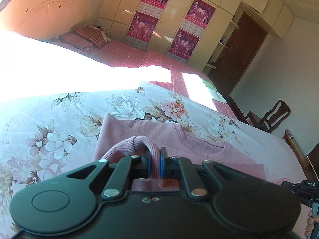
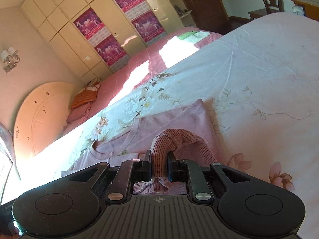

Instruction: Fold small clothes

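**Two grippers, each clamped on the ribbed hem of a pink sweater**

Both views look along the fingers toward a bed. Left gripper (image 1: 155,164): its blue-padded fingers (image 1: 161,166) are pressed together on a fold of ribbed knit belonging to the pink sweater (image 1: 199,145). Right gripper (image 2: 159,165): likewise clenched on a bunched ribbed band of the same sweater (image 2: 175,123). The garment lies on a floral bedspread (image 1: 59,123), its round neckline toward the far side; the gripped edges are lifted off the fabric and arch over the body of the sweater. Beyond lie a pink checked sheet (image 1: 123,53), striped pillows (image 1: 93,34) against a rounded headboard (image 1: 47,12), and cream wardrobes (image 1: 175,25) bearing magenta posters (image 1: 201,13).
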### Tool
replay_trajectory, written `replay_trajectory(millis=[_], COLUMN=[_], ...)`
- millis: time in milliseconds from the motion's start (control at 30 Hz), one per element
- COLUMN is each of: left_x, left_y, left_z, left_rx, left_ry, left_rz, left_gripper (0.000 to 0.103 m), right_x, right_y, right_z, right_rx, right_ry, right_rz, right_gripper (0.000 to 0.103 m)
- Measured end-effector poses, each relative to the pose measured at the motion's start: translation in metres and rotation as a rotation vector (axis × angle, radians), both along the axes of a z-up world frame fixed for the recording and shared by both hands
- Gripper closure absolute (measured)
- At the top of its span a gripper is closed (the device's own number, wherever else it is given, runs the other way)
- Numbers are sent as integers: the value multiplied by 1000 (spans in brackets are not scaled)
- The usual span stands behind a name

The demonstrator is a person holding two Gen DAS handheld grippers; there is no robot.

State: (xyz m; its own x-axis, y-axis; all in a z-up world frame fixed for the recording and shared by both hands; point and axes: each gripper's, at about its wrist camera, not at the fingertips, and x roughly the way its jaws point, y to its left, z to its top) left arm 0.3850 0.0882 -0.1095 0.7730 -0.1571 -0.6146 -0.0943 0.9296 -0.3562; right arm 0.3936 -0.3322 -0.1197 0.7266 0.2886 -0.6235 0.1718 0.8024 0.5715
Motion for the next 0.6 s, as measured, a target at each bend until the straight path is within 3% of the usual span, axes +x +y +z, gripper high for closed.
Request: replay_trajectory(millis=[200,300,367,400,433,467,600], left_x=[45,60,59,56,52,49,45], left_y=[-10,-3,2,4,5,6,6], left_z=[-26,-35,-34,-32,-30,-29,-32], left_rx=[107,138,140,150,171,187,253], left_ry=[69,101,106,86,66,56,44], left_rz=[6,56,61,51,34,9,-101], left_gripper=[92,75,49,33,33,33,33], right_x=[44,56,60,59,57,55,59], right_y=[-11,-16,-19,-19,-18,-20,-17], right_z=[-36,-44,-43,-38,-33,-29,-23], right_rx=[58,95,85,59,31,18,-73], right_ry=[95,126,112,91,62,43,-15], right_rz=[-35,-41,-20,-7,8,21,122], right_gripper=[88,87,72,54,38,34,34])
